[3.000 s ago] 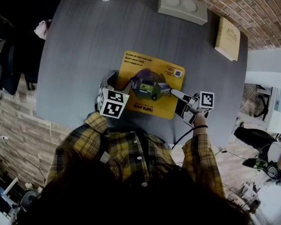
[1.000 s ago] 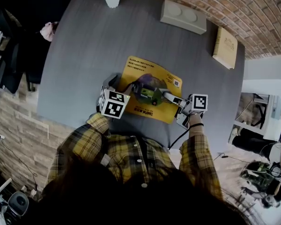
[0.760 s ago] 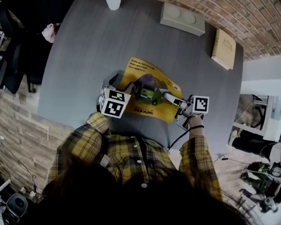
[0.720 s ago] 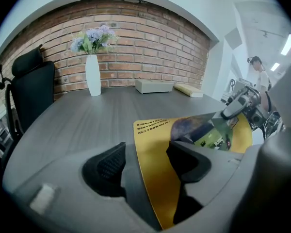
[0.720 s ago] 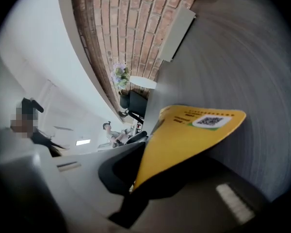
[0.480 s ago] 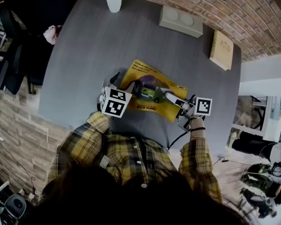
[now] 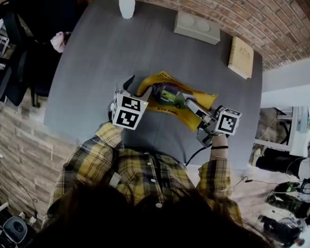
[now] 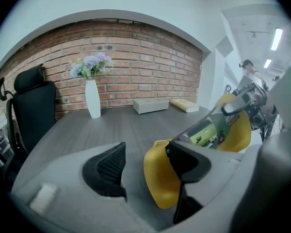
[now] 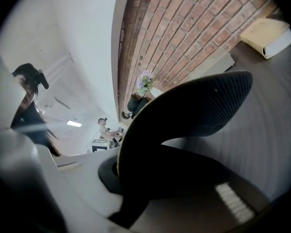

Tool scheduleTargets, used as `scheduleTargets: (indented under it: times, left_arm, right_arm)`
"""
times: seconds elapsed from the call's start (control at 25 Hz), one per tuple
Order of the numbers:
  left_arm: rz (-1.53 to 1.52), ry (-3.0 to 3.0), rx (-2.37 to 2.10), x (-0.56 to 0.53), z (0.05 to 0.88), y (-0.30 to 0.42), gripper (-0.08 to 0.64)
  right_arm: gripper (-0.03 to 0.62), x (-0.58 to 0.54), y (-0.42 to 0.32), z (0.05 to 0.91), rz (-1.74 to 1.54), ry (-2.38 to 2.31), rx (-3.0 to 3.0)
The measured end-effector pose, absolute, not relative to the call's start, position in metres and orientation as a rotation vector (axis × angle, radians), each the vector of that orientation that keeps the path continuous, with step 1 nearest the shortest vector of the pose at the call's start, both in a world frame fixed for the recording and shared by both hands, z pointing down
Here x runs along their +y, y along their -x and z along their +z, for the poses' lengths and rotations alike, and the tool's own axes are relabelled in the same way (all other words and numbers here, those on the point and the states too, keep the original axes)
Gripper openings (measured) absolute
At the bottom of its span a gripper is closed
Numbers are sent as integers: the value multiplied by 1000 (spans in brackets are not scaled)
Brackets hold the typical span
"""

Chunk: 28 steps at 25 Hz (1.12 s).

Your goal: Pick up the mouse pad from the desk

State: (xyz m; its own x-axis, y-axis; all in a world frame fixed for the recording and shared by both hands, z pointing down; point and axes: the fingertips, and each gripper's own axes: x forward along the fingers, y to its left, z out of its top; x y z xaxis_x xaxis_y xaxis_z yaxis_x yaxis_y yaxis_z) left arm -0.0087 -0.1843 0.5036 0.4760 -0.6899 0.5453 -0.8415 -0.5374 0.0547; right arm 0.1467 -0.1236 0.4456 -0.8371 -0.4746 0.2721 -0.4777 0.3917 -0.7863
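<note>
Mouse pad (image 7: 170,106), yellow on its printed face and black and ribbed beneath, off the grey desk (image 7: 103,56) and bowed into an arch above the desk's near half. Its long axis runs across the person's front, from the left gripper (image 7: 137,88) at one short end to the right gripper (image 7: 187,105) at the other, and in the head view it slopes towards the desk's near right corner.

Right end: the right gripper is clamped on the pad. In the right gripper view the dark underside and a thin yellow rim rise straight out of the closed jaws.

Left end: the left gripper stands with its jaws apart. The left gripper view shows the curled yellow edge inside the gap, lying against the inner face of the right-hand jaw and well clear of the ribbed left-hand jaw, so nothing is pinched there.

Governing relation: the pad lies between the two tools, gripped at the right end only and merely propped at the left. Judged from this, the right hand carries the load. The left gripper needs no reach, only a closing of its jaws on the edge already between them. Otherwise that end may slip out and droop towards the desk.
</note>
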Motion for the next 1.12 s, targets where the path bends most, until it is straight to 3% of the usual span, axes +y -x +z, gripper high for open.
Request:
scheduleTargets:
  times: [0.76,1.12]
  left_arm:
    - [514,-2533,-1360,-182,424,1,284]
    - [410,-2610,-1381,-166,382,0,241]
  right_arm:
    - [15,-123,-173,355,544,-1420,-2640]
    - [15,-116,-183,322,206,-1625,-2500]
